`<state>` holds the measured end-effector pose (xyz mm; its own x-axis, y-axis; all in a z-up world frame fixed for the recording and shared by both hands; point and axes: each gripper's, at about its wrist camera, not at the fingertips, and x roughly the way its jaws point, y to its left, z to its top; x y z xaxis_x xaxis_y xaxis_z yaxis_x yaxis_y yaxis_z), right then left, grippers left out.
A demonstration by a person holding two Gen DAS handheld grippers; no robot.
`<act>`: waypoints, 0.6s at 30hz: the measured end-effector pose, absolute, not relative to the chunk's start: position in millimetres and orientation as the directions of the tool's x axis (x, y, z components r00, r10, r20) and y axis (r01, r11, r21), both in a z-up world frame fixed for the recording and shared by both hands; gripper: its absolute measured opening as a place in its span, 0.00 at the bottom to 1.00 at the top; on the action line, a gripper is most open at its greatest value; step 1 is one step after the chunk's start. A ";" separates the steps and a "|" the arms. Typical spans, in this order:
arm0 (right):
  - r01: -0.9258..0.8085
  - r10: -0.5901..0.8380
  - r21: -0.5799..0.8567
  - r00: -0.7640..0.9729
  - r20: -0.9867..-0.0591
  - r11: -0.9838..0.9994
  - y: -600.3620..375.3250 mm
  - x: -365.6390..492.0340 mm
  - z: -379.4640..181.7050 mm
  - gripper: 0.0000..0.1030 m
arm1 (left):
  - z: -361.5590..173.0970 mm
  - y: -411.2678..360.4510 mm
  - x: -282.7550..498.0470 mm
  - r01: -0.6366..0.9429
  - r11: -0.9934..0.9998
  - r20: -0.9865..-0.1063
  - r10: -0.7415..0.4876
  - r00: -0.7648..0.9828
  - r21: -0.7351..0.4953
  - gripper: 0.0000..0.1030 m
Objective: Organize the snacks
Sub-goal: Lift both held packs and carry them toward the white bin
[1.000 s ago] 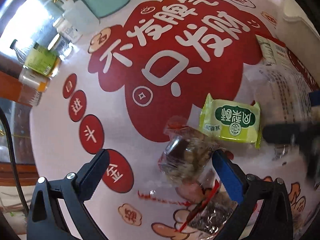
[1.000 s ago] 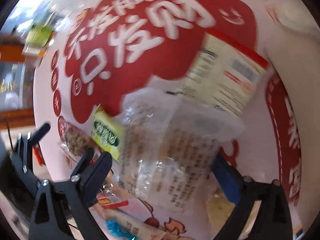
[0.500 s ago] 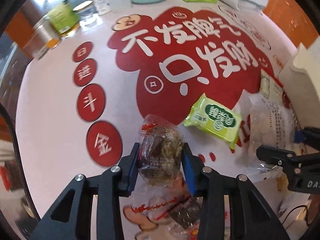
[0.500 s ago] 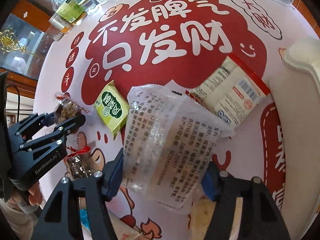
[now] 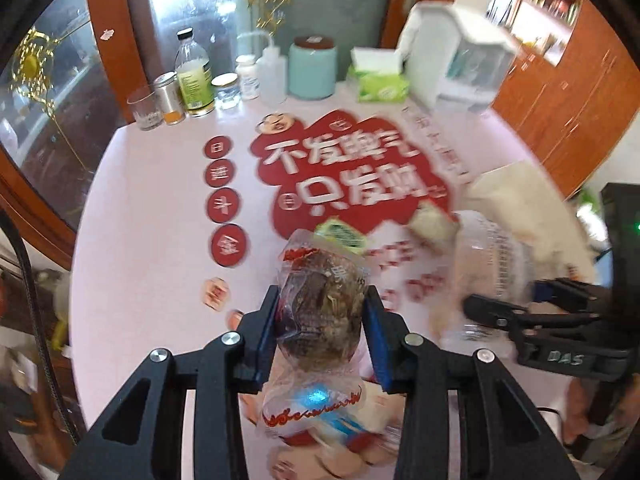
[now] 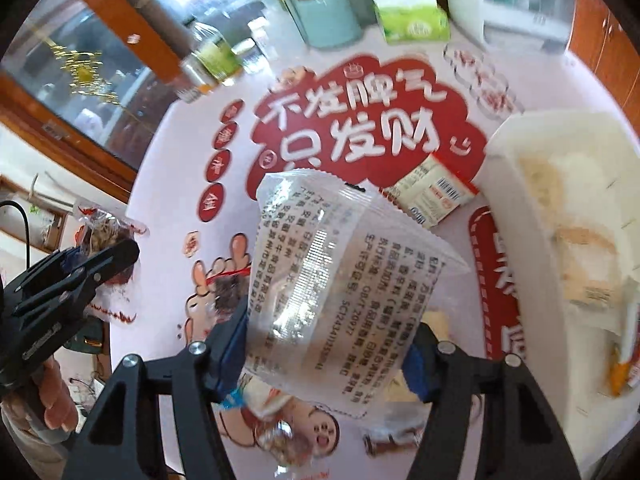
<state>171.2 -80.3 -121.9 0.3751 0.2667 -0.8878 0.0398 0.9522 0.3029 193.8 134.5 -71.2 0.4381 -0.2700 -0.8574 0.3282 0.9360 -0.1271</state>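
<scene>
My left gripper point(image 5: 322, 326) is shut on a clear-wrapped brown nut snack point(image 5: 324, 304) and holds it above the table. It also shows at the left of the right wrist view point(image 6: 100, 256). My right gripper point(image 6: 328, 344) is shut on a clear packet with black print point(image 6: 332, 280), lifted off the table; the packet also shows in the left wrist view point(image 5: 492, 256). A white bin point(image 6: 504, 184) with snacks inside stands at the right. A red-and-cream packet point(image 6: 436, 196) and a green packet point(image 5: 340, 234) lie on the table.
The pink table mat point(image 5: 160, 200) carries a red printed design. At the back stand a teal canister point(image 5: 312, 66), a green tissue box point(image 5: 380, 80), bottles and jars point(image 5: 194, 80) and a white appliance point(image 5: 460, 56). More wrapped snacks point(image 6: 280, 440) lie near the front edge.
Both grippers have lifted their snacks off the table and tilted up, so the back of the table and the room now show. The right gripper has closed tighter on the clear packet.
</scene>
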 end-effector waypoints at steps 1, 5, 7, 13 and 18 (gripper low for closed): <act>0.026 0.262 0.297 0.399 -0.879 0.955 -80.3 161.4 -111.6 0.63 | -64.8 132.9 183.1 0.334 0.931 -0.849 -0.294 0.438 -0.150 0.36; 0.014 0.238 0.275 0.464 -0.853 0.961 -84.1 128.0 -84.4 0.63 | -48.2 112.2 147.7 0.380 0.905 -0.821 -0.360 0.442 -0.192 0.37; 0.020 0.221 0.266 0.497 -0.839 0.964 -92.3 105.1 -70.1 0.63 | -42.3 95.9 134.5 0.416 0.885 -0.812 -0.393 0.432 -0.208 0.37; 0.106 0.088 0.185 0.589 -0.804 0.977 -127.7 32.6 -35.7 0.63 | -22.6 27.9 105.7 0.559 0.791 -0.770 -0.512 0.381 -0.249 0.37; 0.215 -0.017 0.153 0.628 -0.778 0.965 -167.6 -12.9 -13.1 0.64 | 1.5 -24.5 89.9 0.625 0.735 -0.742 -0.568 0.356 -0.262 0.37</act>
